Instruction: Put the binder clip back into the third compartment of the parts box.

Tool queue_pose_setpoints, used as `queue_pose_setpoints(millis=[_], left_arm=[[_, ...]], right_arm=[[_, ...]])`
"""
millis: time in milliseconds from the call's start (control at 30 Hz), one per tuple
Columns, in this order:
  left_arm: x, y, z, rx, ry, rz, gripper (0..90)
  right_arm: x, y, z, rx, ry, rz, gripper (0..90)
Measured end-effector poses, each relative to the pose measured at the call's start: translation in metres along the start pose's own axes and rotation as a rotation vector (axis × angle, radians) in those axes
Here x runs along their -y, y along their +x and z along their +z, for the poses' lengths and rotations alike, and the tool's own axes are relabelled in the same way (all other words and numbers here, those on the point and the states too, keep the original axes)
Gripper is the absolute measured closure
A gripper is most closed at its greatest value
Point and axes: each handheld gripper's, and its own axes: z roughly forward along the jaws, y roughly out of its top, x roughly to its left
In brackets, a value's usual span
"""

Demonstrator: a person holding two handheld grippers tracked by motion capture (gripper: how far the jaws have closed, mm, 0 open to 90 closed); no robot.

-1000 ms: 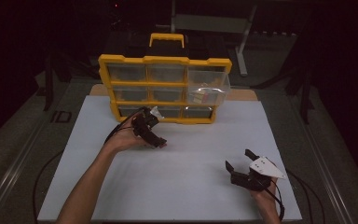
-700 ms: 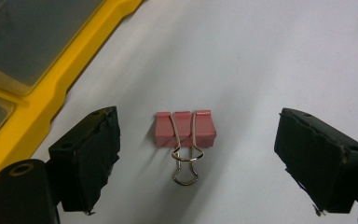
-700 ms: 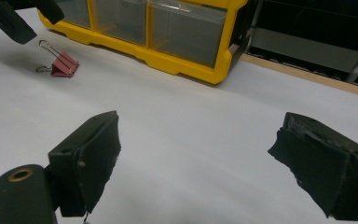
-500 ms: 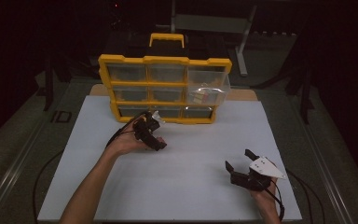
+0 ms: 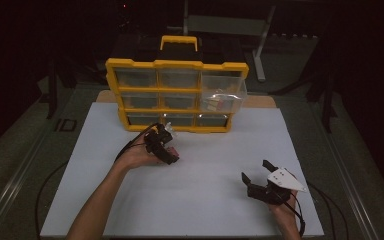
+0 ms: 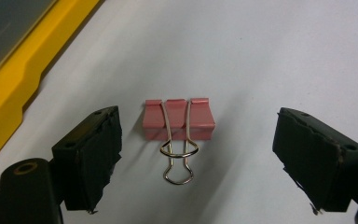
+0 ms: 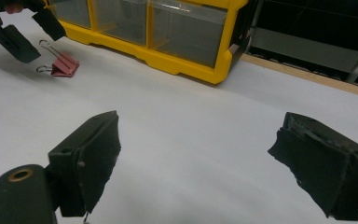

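At the bottom of the high view, lower right of the frame, the right claw [image 5: 258, 171] rests low over the white counter [image 5: 205, 200], held in a hand [image 5: 285, 212] that comes in from the bottom edge. Its two black jaws stand wide apart with nothing between them; in the right gripper view they rise at the lower left and lower right with only bare white surface in the gap.

Farther up, just left of the middle of the high view, the left claw [image 5: 167, 146] is held over the counter by the other hand [image 5: 139, 156], the forearm running up from the bottom edge. In the left gripper view its jaws also stand wide apart, and the pink binder clip [image 6: 179, 120] lies flat on the counter between them, nearer the left-hand jaw, touching neither. The clip's wire handles [image 6: 179, 161] are folded toward the bottom of that frame. In the right gripper view the same clip [image 7: 65, 64] shows at the upper left, lying on the white surface just under the left claw [image 7: 28, 32] and near the cabinet's yellow base.

Beyond the left claw, in the upper middle of the high view, a yellow drawer cabinet [image 5: 176, 64] stands on the counter with clear drawers in three rows and a yellow handle on top. Its right-hand drawer [image 5: 222, 97] in the middle row is pulled out and holds small items too blurred to tell apart.
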Motion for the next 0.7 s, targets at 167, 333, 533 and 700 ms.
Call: queue_pose_setpoints(millis=[167,333,533,700], left_arm=[[0.002,0.001,0.005,-0.014,0.014,-0.001,17.1],[0.003,0.002,0.009,-0.017,0.014,-0.016,20.4],[0.003,0.004,0.015,-0.017,0.02,-0.013,26.4],[0.004,0.006,0.018,-0.014,0.026,-0.023,32.6]], right_arm=[[0.0,0.0,0.0,0.001,-0.001,-0.001,12.4],[0.0,0.0,0.0,0.0,-0.001,0.0,12.4],[0.0,0.0,0.0,0.0,-0.001,0.0,12.4],[0.0,-0.001,0.0,0.0,-0.001,0.0,12.4]])
